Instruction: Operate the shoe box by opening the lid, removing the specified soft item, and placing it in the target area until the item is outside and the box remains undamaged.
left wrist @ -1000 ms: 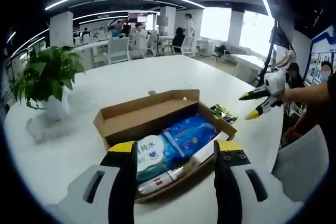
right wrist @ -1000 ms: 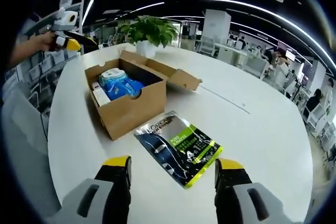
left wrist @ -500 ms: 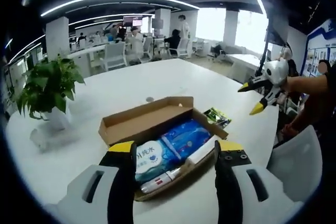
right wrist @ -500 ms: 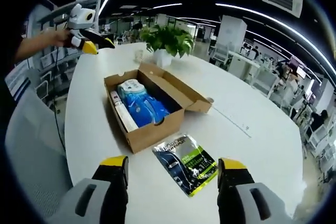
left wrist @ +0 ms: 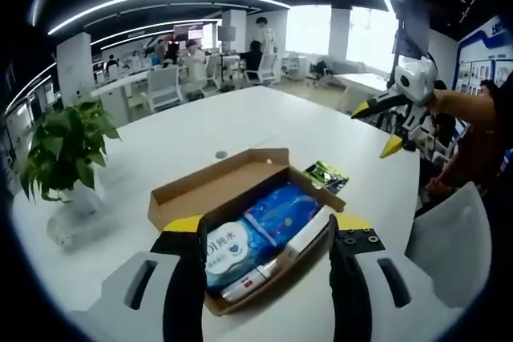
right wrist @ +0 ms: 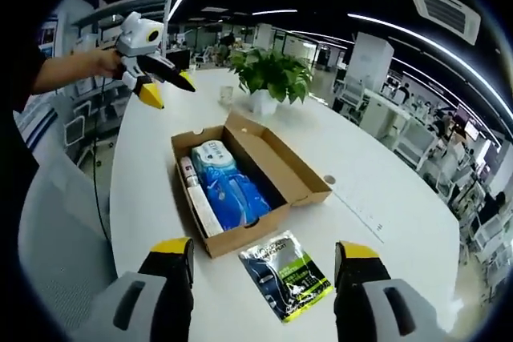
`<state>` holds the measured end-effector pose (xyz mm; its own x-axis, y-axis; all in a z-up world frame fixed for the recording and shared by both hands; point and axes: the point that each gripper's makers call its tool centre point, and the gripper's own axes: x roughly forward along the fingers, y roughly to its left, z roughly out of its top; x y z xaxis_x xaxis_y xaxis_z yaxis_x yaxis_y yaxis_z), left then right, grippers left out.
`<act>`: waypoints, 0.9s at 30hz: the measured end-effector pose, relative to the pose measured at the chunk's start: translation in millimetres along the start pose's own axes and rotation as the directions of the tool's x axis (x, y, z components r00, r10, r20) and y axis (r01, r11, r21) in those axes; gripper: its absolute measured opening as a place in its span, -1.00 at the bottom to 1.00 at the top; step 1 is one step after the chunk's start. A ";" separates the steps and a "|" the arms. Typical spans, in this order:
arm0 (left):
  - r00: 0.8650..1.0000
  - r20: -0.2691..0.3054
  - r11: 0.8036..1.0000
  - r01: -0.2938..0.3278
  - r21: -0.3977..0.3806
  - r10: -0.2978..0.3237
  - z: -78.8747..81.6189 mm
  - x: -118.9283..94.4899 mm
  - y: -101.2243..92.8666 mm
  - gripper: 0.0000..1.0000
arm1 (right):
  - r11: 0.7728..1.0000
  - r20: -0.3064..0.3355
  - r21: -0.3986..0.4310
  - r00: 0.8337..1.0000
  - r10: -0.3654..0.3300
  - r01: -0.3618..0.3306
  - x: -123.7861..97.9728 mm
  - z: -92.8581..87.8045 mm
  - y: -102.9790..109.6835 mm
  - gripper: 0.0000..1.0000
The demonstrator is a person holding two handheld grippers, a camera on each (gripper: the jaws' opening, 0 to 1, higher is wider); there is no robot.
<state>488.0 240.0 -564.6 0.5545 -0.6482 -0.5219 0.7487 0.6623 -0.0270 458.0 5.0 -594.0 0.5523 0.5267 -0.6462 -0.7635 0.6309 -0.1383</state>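
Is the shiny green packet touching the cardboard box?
Apart. In the right gripper view, a strip of white table separates the green packet from the cardboard box.

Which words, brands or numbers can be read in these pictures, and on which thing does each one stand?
"纯水": on the white end of the blue wipes pack in the shoe box, left gripper view; its smaller print is blurred.
Black and green pouch on the table: print too small and blurred to read.
White tube in the box: marks too small to read.
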 end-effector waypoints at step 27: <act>0.975 -0.199 0.972 0.140 0.189 -0.102 -44.2 53.9 36.0 0.29 | 0.981 0.021 -0.087 0.984 0.178 -0.175 78.8 48.2 45.7 0.38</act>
<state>528.9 245.5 -631.4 0.3917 -0.6244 -0.6758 0.8741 0.4819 0.0615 482.7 102.8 -615.0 0.4149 0.6425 -0.6443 -0.8746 0.4769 -0.0877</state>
